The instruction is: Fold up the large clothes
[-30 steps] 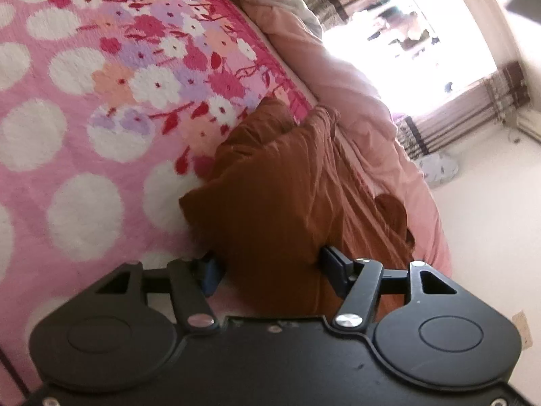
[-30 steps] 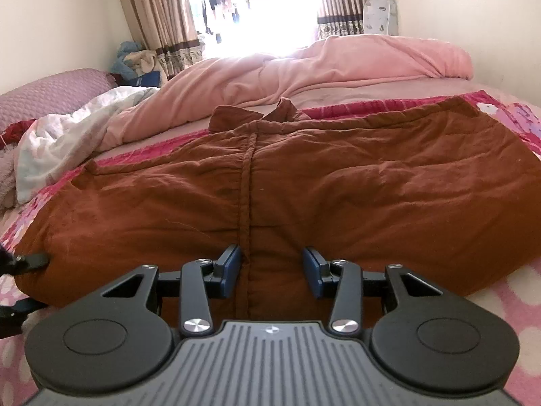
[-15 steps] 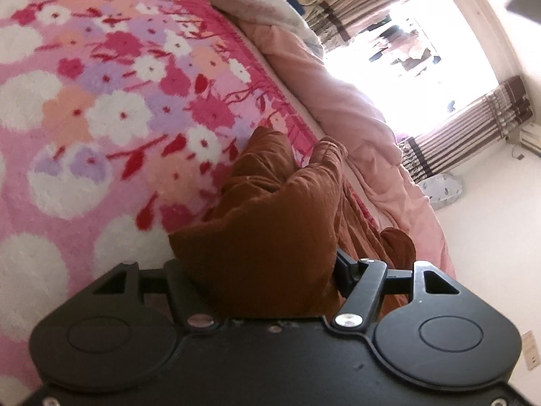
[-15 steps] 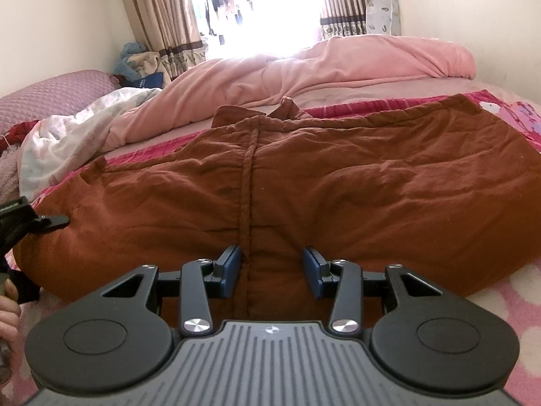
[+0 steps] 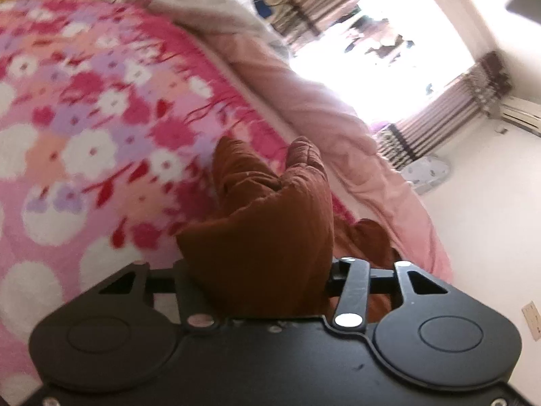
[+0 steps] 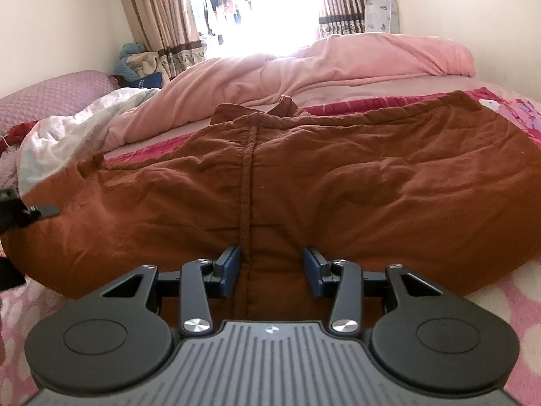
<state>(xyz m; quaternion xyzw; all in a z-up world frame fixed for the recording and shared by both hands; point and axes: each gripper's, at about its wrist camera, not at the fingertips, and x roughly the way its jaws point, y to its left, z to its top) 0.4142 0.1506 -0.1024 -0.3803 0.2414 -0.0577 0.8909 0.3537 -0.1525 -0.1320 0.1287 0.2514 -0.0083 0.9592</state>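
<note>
A large brown padded garment (image 6: 338,186) lies spread across the bed, collar at the far side. My right gripper (image 6: 272,272) is open, its blue pads on either side of the garment's near hem by the centre seam. My left gripper (image 5: 253,270) is at the garment's left end (image 5: 270,237); thick brown fabric fills the space between its jaws and hides the fingertips, and that end is lifted above the blanket. The left gripper also shows at the left edge of the right wrist view (image 6: 23,211).
The bed has a pink floral blanket (image 5: 84,135). A pink duvet (image 6: 338,64) is bunched along the far side, with a white cloth (image 6: 67,135) and purple pillow (image 6: 50,98) at far left. A curtained window (image 6: 257,10) is beyond.
My left gripper has pushed onto the garment's left end and raised it; the fabric now bunches between its jaws. The right gripper has stayed in place and open.
</note>
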